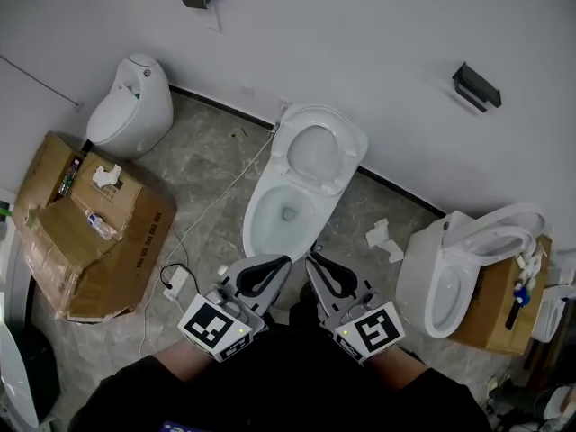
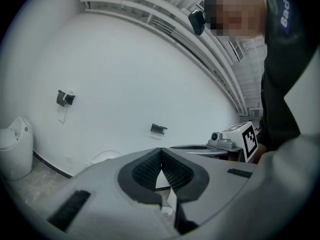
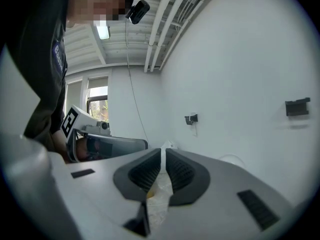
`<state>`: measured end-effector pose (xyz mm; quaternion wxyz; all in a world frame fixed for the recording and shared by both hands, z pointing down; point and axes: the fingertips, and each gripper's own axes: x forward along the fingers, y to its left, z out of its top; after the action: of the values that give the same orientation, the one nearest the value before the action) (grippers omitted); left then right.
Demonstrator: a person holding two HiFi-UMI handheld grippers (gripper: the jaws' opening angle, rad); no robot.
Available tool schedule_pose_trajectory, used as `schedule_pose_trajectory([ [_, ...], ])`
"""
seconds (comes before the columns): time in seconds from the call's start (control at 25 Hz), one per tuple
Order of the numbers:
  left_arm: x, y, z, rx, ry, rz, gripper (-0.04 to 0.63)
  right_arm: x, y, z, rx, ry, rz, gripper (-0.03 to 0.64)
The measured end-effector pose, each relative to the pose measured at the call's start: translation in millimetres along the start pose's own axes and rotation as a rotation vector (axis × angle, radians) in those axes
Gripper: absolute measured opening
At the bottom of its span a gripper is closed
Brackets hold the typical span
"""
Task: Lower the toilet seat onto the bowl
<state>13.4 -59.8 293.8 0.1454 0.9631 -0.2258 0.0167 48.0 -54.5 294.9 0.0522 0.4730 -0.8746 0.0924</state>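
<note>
holding both grippers just short of the bowl (image 1: 281, 216) | left gripper (image 1: 274, 266): we read jaws closed, empty | right gripper (image 1: 317, 268): jaws closed, empty | toilet seat (image 1: 317, 151): raised off the bowl, up against the wall at the floor's far edge

White toilet seat (image 1: 349, 165), brown cardboard box (image 1: 117, 264)

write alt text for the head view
A white toilet stands at the wall with its seat raised, bowl open. Below it the left gripper and right gripper, both shut and empty, point toward it. A left toilet with boxes and a right toilet flank it.
</note>
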Motion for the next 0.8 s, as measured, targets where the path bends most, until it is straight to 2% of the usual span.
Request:
schedule_pose_trajectory([
  [0.48,54.9,14.5,-17.2,-0.033,0.008,0.140,0.012,7.3,-66.8,-16.9,0.002,0.032,0.112,0.040],
  [0.8,80.6,40.1,-28.2,-0.035,0.022,0.155,0.012,29.3,-104.5,-33.9,-0.011,0.057,0.078,0.040],
])
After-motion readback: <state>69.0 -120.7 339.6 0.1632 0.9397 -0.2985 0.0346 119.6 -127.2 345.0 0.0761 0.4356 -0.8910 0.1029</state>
